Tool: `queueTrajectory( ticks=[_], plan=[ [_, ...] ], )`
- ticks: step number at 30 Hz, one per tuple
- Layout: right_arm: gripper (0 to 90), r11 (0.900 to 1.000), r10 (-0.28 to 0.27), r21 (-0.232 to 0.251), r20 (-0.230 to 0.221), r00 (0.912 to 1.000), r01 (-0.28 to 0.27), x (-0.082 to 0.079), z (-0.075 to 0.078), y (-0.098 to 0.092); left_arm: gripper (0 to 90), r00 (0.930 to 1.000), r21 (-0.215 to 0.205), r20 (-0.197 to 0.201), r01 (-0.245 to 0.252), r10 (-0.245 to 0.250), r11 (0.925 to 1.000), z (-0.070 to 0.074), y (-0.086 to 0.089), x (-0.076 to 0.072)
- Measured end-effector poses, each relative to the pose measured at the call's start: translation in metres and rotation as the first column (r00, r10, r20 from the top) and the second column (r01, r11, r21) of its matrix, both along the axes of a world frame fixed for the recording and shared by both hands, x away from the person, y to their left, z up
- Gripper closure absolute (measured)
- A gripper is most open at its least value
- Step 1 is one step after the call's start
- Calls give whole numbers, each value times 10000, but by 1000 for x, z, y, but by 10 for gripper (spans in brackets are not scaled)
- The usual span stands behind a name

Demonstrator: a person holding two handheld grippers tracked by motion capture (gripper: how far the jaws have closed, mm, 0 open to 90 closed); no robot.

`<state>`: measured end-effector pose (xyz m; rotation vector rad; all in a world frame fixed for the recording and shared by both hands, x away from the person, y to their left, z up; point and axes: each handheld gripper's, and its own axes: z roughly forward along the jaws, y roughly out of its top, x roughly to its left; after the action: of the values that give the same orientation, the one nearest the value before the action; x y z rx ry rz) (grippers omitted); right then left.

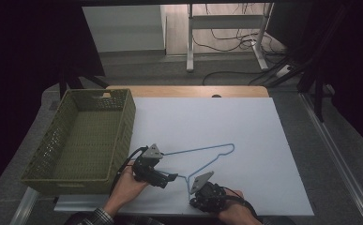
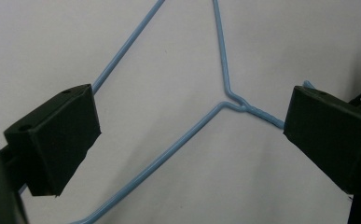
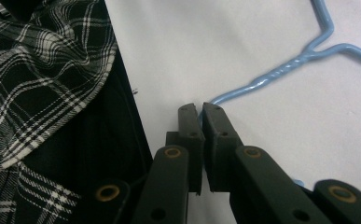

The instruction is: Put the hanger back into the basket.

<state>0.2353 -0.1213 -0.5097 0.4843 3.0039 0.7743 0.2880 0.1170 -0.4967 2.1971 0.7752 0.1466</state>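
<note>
- My right tongs (image 3: 200,109) are clamped on the hook of the thin blue wire coat hanger (image 1: 207,157), flat on the white surface (image 1: 245,126).
- My left tongs (image 2: 187,116) gape wide over its neck.
- Green plastic basket (image 1: 123,117) at left.

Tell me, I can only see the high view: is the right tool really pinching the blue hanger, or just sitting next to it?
Observer: Pinching it. In the right gripper view, the right tool has its jaws shut together on the hanger, on the wire just past the twist.
Operator: What about the left tool?
Observer: The left tool is wide open. In the left gripper view the twisted neck lies in the gap between its jaws, and nothing squeezes it.
Operator: What does that twist look like up close?
Observer: The two shoulder wires meet there, and one is wound around the other in small coils.
</note>
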Motion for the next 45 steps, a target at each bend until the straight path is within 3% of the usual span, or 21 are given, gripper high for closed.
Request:
queueTrajectory(
  ticks=[7, 9, 12, 16, 19, 21, 22, 23, 24, 27, 30, 31, 32, 34, 36, 38, 39, 40, 41, 43, 45],
  plan=[
    [867, 9992, 34, 399, 150, 9999, -40, -1, 12, -1, 62, 9985, -121, -367, 414, -418, 9991, 1, 1, 1],
    [867, 9986, 37, 523, 194, 9998, -47, -1, 17, -2, 90, 9980, 183, -285, 564, -558, 9982, 1, -1, 0],
    [867, 9974, 49, 718, 266, 9996, -68, 0, 24, -2, 170, 9971, 967, -7, 758, -761, 9924, -2, -6, 0],
    [867, 9959, -44, 899, 272, 9996, 20, 1, 33, -2, 297, 9957, 1476, 64, 907, -926, 9849, -5, -11, 5],
    [867, 9951, -66, 987, 303, 9995, 36, 2, 38, -3, 370, 9904, 1919, 137, 1326, -1377, 9724, -8, -19, 11],
    [867, 9946, -106, 1031, 300, 9995, 75, 2, 39, -3, 416, 9894, 1971, 119, 1394, -1446, 9704, -9, -21, 13],
    [867, 9938, -137, 1105, 309, 9994, 102, 3, 41, -4, 450, 9851, 2165, 32, 1670, -1718, 9619, -12, -26, 15],
    [867, 9938, -137, 1105, 309, 9994, 102, 3, 41, -4, 467, 9851, 2165, 32, 1670, -1718, 9619, -12, -26, 15],
    [867, 9932, -179, 1157, 295, 9994, 143, 4, 43, -5, 502, 9814, 2428, 7, 1859, -1918, 9521, -15, -31, 16],
    [867, 9927, -222, 1188, 292, 9993, 186, 5, 44, -6, 580, 9743, 2795, 102, 2133, -2250, 9362, -18, -36, 17],
    [867, 9928, -222, 1184, 294, 9993, 186, 5, 44, -6, 675, 9700, 3088, 337, 2189, -2406, 9256, -19, -40, 18],
    [867, 9930, -221, 1167, 293, 9993, 185, 5, 44, -6, 700, 9700, 3088, 337, 2189, -2406, 9256, -19, -40, 18],
    [867, 9933, -247, 1135, 352, 9991, 205, 4, 44, -7, 712, 9639, 3042, 361, 2409, -2639, 9216, -19, -39, 21],
    [862, 9933, -306, 1128, 427, 9986, 257, 5, 44, -7, 736, 9596, 3077, 467, 2506, -2776, 9179, -19, -39, 21],
    [840, 9928, -451, 1133, 610, 9971, 380, 6, 46, -10, 767, 9441, 3222, 811, 2786, -3196, 9048, -16, -41, 21],
    [643, 9888, -867, 1295, 926, 9919, 744, 6, 55, -15, 853, 9371, 3159, 1127, 2814, -3304, 9061, -13, -44, 21],
    [600, 9861, -998, 1428, 1023, 9897, 847, 6, 61, -19, 863, 9371, 3159, 1127, 2814, -3304, 9061, -13, -44, 21],
    [554, 9813, -1193, 1663, 1296, 9844, 970, 5, 70, -27, 867, 9474, 2852, 1178, 2549, -2977, 9239, -7, -44, 25],
    [543, 9757, -1455, 1845, 1423, 9791, 1182, 4, 76, -31, 870, 9365, 2709, 1387, 2769, -3220, 9219, -4, -43, 25],
    [521, 9625, -1927, 2249, 1717, 9661, 1520, 3, 90, -45, 873, 9465, 2363, 1496, 2465, -2859, 9399, 3, -43, 27],
    [522, 9512, -2265, 2549, 1936, 9546, 1740, 4, 100, -57, 874, 9474, 2009, 1564, 2464, -2794, 9481, 9, -42, 27]
  ],
)
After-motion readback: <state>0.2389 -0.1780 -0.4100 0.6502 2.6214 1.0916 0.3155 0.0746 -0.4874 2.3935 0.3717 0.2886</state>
